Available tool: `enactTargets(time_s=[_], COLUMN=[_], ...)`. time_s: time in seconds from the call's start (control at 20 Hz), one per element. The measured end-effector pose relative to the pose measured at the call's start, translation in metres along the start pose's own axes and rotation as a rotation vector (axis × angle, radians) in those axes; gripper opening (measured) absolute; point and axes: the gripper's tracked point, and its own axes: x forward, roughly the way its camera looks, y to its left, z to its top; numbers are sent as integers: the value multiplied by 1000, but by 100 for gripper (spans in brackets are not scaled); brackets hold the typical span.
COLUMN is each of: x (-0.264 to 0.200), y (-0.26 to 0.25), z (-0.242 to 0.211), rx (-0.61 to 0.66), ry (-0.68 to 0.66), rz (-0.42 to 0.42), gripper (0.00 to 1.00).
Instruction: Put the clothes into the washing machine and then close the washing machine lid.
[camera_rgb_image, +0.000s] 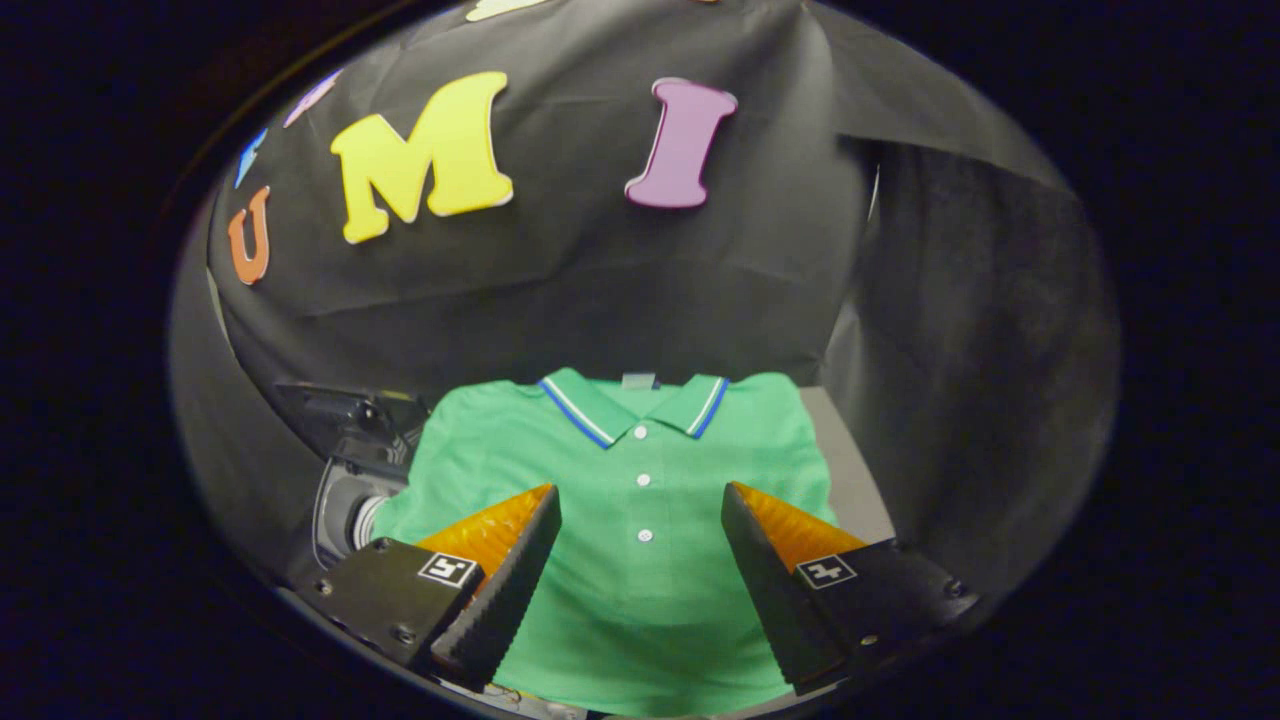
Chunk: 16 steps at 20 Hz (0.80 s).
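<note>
Green knit polo shirt (640, 470) lies flat on the tabletop (850, 470), front side up. Collar is at the far end, toward the booth wall, hem end runs under the tongs (640, 545). Collar has blue and white edge stripes and a small grey tag inside the neck. Three white buttons (642, 480) run down the placket, roughly on the centre line between the two fingers. Shirt looks neatly folded, sleeves tucked, no big creases.

Tongs are released: fingers spread wide apart, hanging over the shirt's lower half, one on each side of the button line. Nothing is between them except shirt fabric below; whether the tips touch the cloth I cannot tell. Ridged inner faces of both fingers point toward each other. Each finger base carries a small square black-and-white marker.

Left of the shirt, partly under its edge, sits the washing machine (350, 470): a dark body with a round grey opening ring facing the shirt side. A dark flap or lid part sticks up behind the ring, angled toward the wall. The shirt's left shoulder overlaps or touches the machine edge; exact contact is unclear.

Right of the shirt, a bare strip of light grey tabletop shows, running back to the wall. Black cloth wall stands just beyond the collar and wraps round on both sides.
</note>
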Motion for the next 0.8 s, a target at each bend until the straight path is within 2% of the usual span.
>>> enactTargets(time_s=[0.25, 0.6, 0.8], x=[29, 35, 32], y=[2, 4, 6], z=[-25, -20, -19], rx=[40, 14, 9], ry=[127, 209, 257], rz=[13, -17, -21], gripper=[100, 96, 88])
